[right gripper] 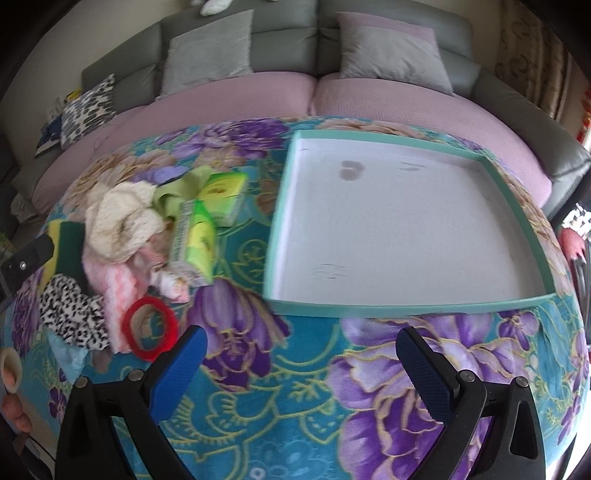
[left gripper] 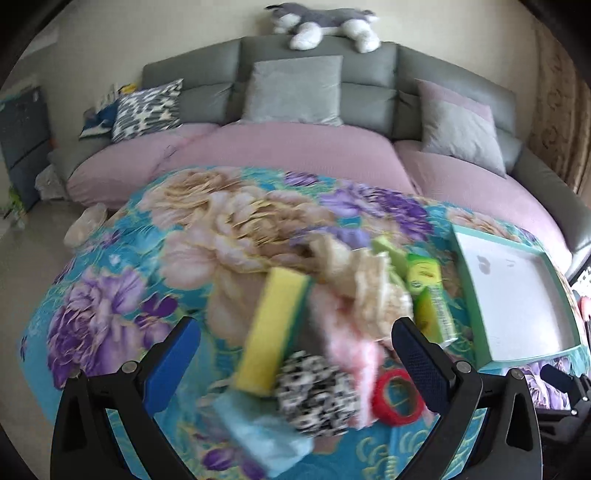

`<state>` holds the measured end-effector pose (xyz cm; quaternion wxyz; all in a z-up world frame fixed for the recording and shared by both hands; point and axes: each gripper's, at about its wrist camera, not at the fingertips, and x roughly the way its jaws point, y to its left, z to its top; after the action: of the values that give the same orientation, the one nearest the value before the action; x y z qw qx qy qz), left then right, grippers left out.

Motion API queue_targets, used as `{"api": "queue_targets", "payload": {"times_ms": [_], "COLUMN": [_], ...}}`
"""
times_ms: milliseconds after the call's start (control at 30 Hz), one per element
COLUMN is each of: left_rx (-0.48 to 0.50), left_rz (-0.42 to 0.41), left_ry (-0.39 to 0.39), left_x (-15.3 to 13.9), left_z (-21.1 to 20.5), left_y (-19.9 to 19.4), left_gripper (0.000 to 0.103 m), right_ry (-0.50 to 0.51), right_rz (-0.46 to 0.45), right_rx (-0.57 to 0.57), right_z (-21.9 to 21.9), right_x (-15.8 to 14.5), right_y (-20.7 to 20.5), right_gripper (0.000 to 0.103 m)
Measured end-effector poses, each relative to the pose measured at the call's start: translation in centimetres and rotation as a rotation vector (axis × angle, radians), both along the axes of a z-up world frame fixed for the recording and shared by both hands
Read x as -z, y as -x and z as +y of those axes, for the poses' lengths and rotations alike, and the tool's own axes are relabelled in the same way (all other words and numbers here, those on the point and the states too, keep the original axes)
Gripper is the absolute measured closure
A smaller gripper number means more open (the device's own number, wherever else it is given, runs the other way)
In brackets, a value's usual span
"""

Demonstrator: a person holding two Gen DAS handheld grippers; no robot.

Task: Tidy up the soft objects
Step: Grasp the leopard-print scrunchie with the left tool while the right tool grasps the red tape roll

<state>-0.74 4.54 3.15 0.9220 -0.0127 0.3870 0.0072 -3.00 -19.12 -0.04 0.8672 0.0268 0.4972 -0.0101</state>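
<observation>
Our left gripper [left gripper: 295, 343] is spread wide with nothing between its blue pads, hanging above the heap of soft things on the floral blanket [left gripper: 110, 295]; straight ahead of it, between the two fingers, lies the yellow sponge [left gripper: 271, 332] with its green backing, and just beside that, nearer to us, the black-and-white spotted cloth [left gripper: 317, 398]; a pale blue cloth [left gripper: 258, 428] lies lowest in the view, partly under the spotted one; the pink fluffy cloth [left gripper: 351, 354] sits toward the gripper's right finger, with the cream knitted cloth [left gripper: 369, 291] beyond it and the red ring [left gripper: 397, 397] close to that finger's inner side; further right we see green tissue packs [left gripper: 428, 295], then the teal-rimmed tray [left gripper: 469, 288] with its white floor bare; our right gripper [right gripper: 301, 354] is likewise spread and holds nothing, hovering over bare blanket; the tray [right gripper: 280, 221] lies ahead of it, slightly to the right, and the heap is off to its left, the red ring [right gripper: 151, 328] nearest to its left finger; the motion blur keeps us from telling whether the left gripper touches anything; far ahead stands a sofa [left gripper: 317, 96] with cushions and a plush animal [left gripper: 321, 26] on its back
</observation>
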Motion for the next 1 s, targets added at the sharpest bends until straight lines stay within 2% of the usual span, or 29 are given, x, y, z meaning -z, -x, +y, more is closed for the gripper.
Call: {"api": "queue_targets", "payload": {"times_ms": [233, 533, 600, 700, 800, 867, 933, 1000], "left_rx": [-0.063, -0.068, -0.07, -0.047, -0.007, 0.016, 0.031, 0.047], "left_rz": [0.093, 0.155, 0.16, 0.153, 0.145, 0.14, 0.138, 0.139], "left_ry": [-0.026, 0.029, 0.056, 0.048, 0.05, 0.054, 0.059, 0.063], "left_x": [1.2, 2.7, 2.7, 2.6, 2.4, 2.2, 2.0, 1.9], "left_z": [2.8, 4.9, 5.1, 4.6, 3.8, 3.4, 3.1, 2.9], "left_y": [0.0, 0.7, 0.7, 0.7, 0.8, 0.8, 0.8, 0.9], "left_gripper": [0.0, 0.0, 0.0, 0.0, 0.006, 0.013, 0.027, 0.03], "right_ry": [-0.022, -0.024, -0.03, -0.038, -0.045, -0.054, -0.056, -0.056], "right_rz": [0.012, 0.047, 0.046, 0.053, 0.059, 0.058, 0.057, 0.058], "right_rx": [-0.139, -0.232, -0.24, -0.251, -0.257, -0.264, -0.274, -0.288], "right_z": [4.5, 7.8, 8.1, 8.5, 8.7, 8.9, 9.0, 9.4], "right_x": [1.0, 2.4, 2.5, 2.8, 3.1, 3.1, 3.3, 3.4], "right_y": [-0.2, -0.8, -1.0, -1.3, -1.5, -1.3, -1.6, -1.4], "right_gripper": [0.0, 0.001, 0.005, 0.012, 0.017, 0.019, 0.022, 0.023]}}
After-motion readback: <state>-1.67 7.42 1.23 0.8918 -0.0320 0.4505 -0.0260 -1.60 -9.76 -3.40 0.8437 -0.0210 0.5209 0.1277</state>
